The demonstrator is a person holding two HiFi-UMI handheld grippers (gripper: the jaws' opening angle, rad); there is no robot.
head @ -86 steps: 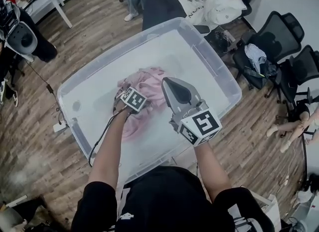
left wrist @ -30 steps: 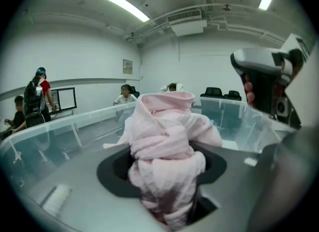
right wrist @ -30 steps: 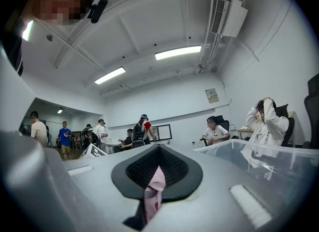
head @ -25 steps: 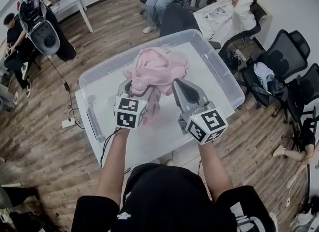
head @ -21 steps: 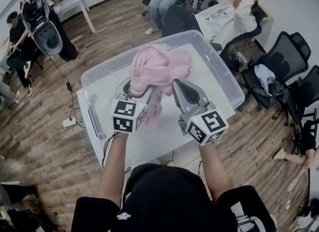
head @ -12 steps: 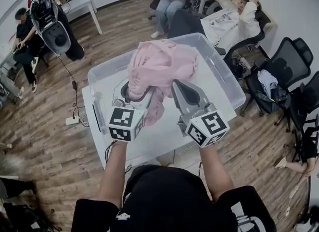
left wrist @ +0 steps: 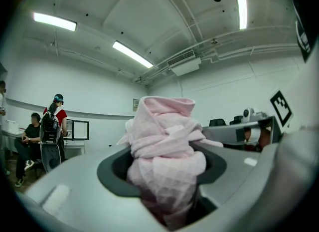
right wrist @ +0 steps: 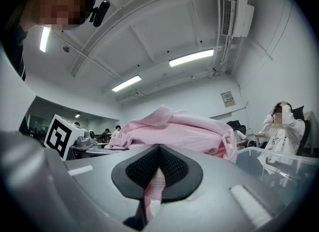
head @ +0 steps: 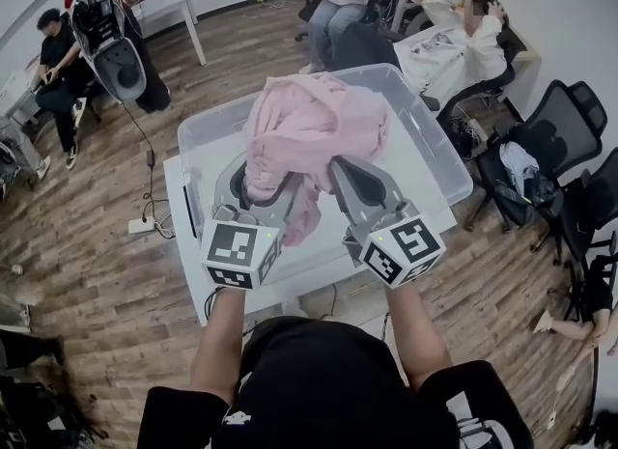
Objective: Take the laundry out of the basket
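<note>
Head view: a crumpled pale pink fabric garment (head: 309, 124) is held up over a large clear plastic storage bin (head: 439, 162). The bin is set on a white worktop (head: 179, 235) above a wood-plank floor. The garment is gripped from below by two grey handheld tools placed side by side. The left gripper (head: 263, 184) is set at its left side and the right gripper (head: 336, 165) at its right. A loose end of the cloth is seen hanging down between them, over the bin. Seated people and black office chairs are spread around the room.

Left gripper view: a thick twisted bunch of the pink garment (left wrist: 162, 146) is wedged between the grey fingers (left wrist: 70, 191), which are clenched on it. More cloth is piled above them, against the white ceiling.

Right gripper view: the fingers (right wrist: 199, 186) are drawn almost together, and a thin fold of the pink garment (right wrist: 152, 186) is pinched between their dark ribbed pads (right wrist: 172, 168). The rest of the cloth is heaped just beyond. The bin's rim (right wrist: 279, 158) is seen at lower right.
</note>
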